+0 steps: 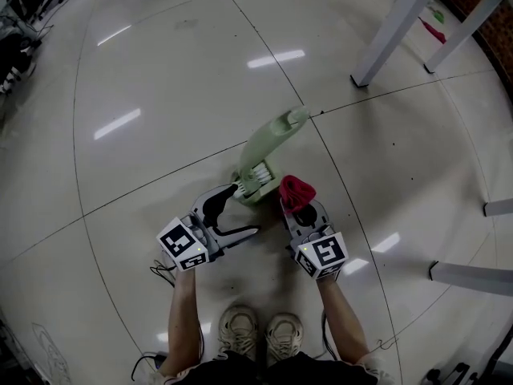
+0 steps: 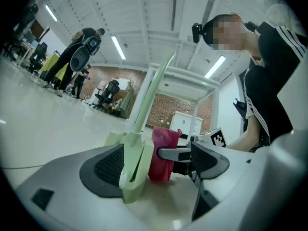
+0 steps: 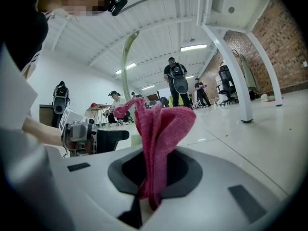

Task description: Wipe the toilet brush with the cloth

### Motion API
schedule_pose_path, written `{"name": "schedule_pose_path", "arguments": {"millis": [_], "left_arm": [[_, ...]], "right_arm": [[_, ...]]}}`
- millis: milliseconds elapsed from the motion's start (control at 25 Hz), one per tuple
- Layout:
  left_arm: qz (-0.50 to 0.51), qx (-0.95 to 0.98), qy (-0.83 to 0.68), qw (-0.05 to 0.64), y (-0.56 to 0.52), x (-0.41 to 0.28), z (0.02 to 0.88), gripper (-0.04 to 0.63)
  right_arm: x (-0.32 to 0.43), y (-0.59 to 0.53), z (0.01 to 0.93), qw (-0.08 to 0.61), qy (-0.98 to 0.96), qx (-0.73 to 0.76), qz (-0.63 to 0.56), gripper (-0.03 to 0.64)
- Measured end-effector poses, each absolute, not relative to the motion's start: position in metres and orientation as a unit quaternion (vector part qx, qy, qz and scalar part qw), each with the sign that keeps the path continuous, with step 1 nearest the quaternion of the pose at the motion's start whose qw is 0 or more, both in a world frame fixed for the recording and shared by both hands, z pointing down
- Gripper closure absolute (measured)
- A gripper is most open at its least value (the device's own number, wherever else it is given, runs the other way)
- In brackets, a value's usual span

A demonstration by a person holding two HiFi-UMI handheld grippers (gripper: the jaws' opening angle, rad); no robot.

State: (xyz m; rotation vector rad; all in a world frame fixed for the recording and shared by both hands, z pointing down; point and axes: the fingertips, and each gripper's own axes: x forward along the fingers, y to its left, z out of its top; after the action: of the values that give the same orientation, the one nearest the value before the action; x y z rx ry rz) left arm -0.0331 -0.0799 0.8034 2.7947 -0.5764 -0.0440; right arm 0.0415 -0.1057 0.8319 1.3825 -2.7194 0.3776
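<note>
The pale green plastic toilet brush (image 1: 271,143) rests on the glossy tiled floor (image 1: 160,70), its base against one pad of the spread left tool (image 2: 159,162). The right tool (image 3: 151,170) pinches a limp red cloth (image 3: 161,129) (just beside the brush). The brush looks light, stiff and tippable, so steady it low.

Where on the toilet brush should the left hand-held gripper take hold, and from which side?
Grip the blocky base of the toilet brush, low, from the person's side. Its handle slants up and away, which leaves it free for the cloth. The base sits between the left hand-held gripper's open jaws.
</note>
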Motion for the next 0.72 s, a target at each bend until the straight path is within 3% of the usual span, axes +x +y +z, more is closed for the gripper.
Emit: {"name": "schedule_pose_path", "arguments": {"millis": [720], "left_arm": [[-0.008,0.96,-0.215,0.177,-0.081,-0.045,0.831,0.156]], "right_arm": [[-0.013,-0.077,0.823,0.021,-0.907,0.4,0.127,0.586]]}}
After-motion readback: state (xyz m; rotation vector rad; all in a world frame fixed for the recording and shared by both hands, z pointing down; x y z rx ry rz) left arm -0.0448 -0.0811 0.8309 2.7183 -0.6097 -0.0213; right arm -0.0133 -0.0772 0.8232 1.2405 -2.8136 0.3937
